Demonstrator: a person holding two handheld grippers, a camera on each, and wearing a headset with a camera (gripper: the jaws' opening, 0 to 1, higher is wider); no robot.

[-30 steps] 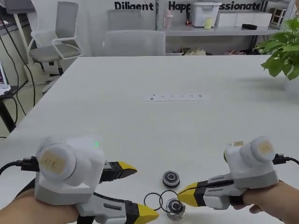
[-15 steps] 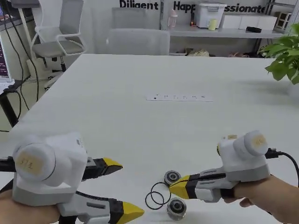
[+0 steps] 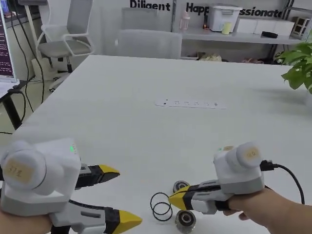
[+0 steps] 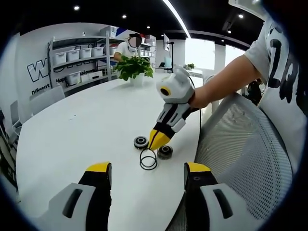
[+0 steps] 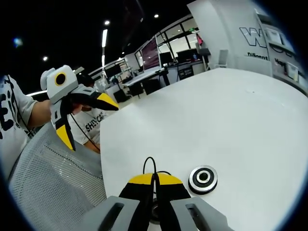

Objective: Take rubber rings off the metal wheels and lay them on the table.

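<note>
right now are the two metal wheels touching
Apart. The left gripper view shows a clear gap between the farther metal wheel and the nearer metal wheel, with the right gripper poking into it.

White left tongs (image 3: 126, 195), right tongs (image 3: 173, 200), yellow-tipped; printed white T-shirt (image 4: 284, 96)

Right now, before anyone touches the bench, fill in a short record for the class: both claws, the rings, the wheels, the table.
left claw: open, holding nothing, left of the parts
right claw: shut, tip beside the rings; cannot tell if it pinches one
rubber rings: two, overlapping, on the table
far wheel: metal, just beyond the right claw
near wheel: metal, beside the rings, on the person's side
table: white, power strip farther out
</note>
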